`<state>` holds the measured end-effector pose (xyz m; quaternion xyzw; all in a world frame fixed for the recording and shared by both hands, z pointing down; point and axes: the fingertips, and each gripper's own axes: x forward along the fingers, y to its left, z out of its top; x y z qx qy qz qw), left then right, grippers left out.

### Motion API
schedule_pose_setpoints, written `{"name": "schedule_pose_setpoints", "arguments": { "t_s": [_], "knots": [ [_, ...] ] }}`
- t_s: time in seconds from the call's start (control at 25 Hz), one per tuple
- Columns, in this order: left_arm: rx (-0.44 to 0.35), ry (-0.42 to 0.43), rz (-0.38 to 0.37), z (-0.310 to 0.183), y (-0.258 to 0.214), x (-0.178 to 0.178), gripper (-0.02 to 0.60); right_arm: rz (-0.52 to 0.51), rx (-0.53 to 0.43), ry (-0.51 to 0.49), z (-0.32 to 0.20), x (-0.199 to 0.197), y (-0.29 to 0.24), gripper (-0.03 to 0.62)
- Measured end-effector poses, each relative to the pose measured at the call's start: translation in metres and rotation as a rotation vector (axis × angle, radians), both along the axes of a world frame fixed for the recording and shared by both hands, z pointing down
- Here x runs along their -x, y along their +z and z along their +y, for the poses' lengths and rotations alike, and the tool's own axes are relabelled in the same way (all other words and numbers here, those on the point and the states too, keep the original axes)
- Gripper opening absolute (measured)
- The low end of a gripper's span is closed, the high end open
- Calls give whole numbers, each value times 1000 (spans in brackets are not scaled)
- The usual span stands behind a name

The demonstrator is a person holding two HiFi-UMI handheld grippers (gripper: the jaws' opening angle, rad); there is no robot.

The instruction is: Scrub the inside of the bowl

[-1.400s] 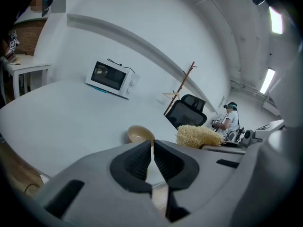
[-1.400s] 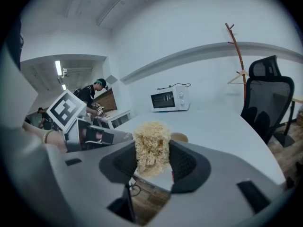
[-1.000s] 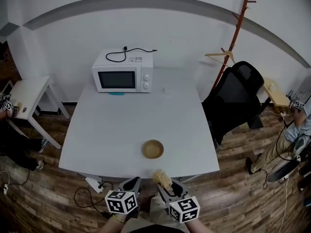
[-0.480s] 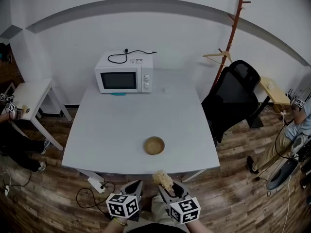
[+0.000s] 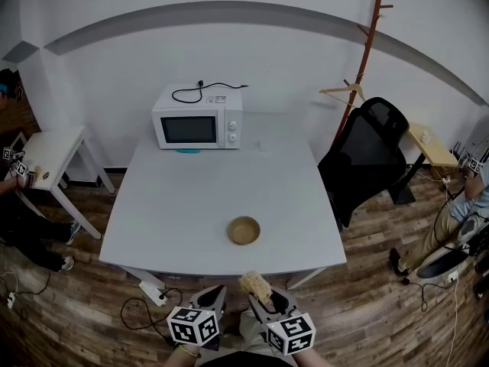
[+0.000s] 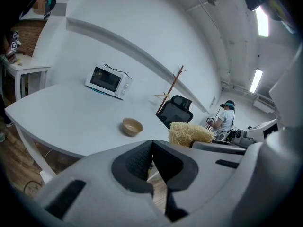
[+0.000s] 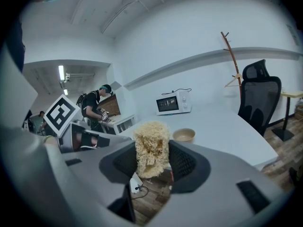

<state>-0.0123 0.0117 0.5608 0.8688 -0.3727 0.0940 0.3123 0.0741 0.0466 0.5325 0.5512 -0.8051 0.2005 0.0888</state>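
A small tan bowl [image 5: 244, 230] stands upright on the white table [image 5: 183, 205], near its front edge; it also shows as the bowl [image 6: 132, 126] in the left gripper view and the bowl [image 7: 184, 135] in the right gripper view. My right gripper [image 5: 260, 297] is shut on a straw-coloured fibre scrubber [image 5: 256, 285], held before the table's front edge, short of the bowl. The scrubber [image 7: 151, 148] sticks up between the jaws. My left gripper [image 5: 216, 295] hangs beside it, shut with nothing in it; its jaws meet at the left gripper [image 6: 151, 157].
A white microwave [image 5: 198, 118] with a black cable on top stands at the table's far side. A black office chair [image 5: 367, 155] and a wooden coat stand [image 5: 363, 60] are to the right. A small side table [image 5: 46, 151] and seated people flank the room. A power strip [image 5: 155, 291] lies on the floor.
The view has shifted slightly: table and bowl sit a little further from the grippers than a second ago. Both grippers keep their grip and pose.
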Motion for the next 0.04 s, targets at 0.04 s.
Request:
{"name": "schedule_pose_setpoints", "arguments": {
  "t_s": [0.04],
  "knots": [
    [-2, 1, 3, 0, -2, -1, 18, -1, -1, -1, 1, 0, -1, 184]
  ]
}}
